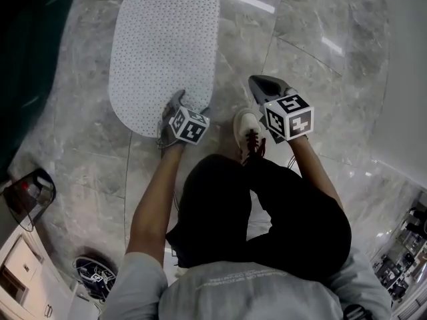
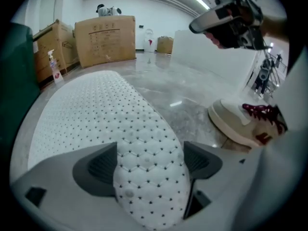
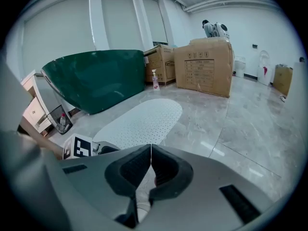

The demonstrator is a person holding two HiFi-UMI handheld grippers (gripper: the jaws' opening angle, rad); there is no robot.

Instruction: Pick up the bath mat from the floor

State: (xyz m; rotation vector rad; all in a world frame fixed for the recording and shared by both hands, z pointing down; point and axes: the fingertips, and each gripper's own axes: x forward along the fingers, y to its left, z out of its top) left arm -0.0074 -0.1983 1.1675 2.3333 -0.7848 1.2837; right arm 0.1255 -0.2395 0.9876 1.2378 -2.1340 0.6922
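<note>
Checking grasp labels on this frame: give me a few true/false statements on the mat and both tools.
1. The bath mat lies on the floor. True.
2. The left tool has its jaws shut. False: they stand wide apart, with the mat's near end between them.
3. The right tool grips the mat. False: its jaws are together with nothing in them, and it is clear of the mat.
4. A green tub stands beside the mat. True.
</note>
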